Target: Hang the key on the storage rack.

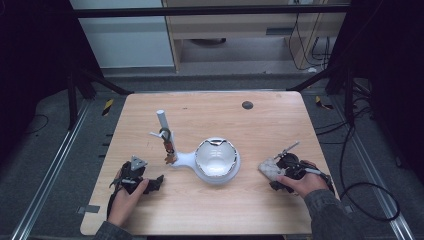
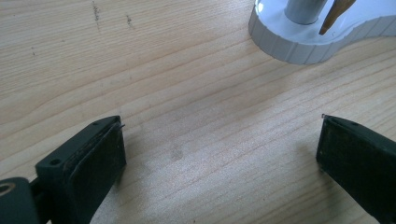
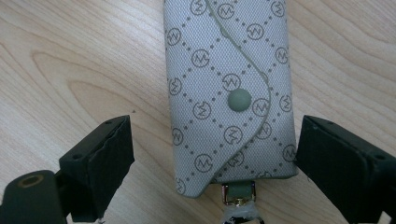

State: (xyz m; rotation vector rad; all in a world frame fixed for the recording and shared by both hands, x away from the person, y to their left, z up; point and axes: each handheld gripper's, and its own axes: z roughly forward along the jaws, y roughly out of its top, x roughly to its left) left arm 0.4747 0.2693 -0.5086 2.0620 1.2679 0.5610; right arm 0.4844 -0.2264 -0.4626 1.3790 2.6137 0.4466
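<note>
Both my grippers stand open: right gripper [image 3: 212, 154] straddles the key pouch [image 3: 231, 88] near the table's [image 1: 210, 210] right edge, gripping nothing; left gripper [image 2: 219, 149] empty.

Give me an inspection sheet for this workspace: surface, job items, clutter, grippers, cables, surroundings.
Surface: wooden table, with one dark round spot.
Job's things: patterned grey key pouch with snap flap lying flat; white stand with post, hook and dish.
Clutter: nothing seen.
Grippers: left gripper open over bare wood; right gripper open, jaws astride the pouch.
Cables: black cable trailing right.
Surroundings: grey floor, black frame.
</note>
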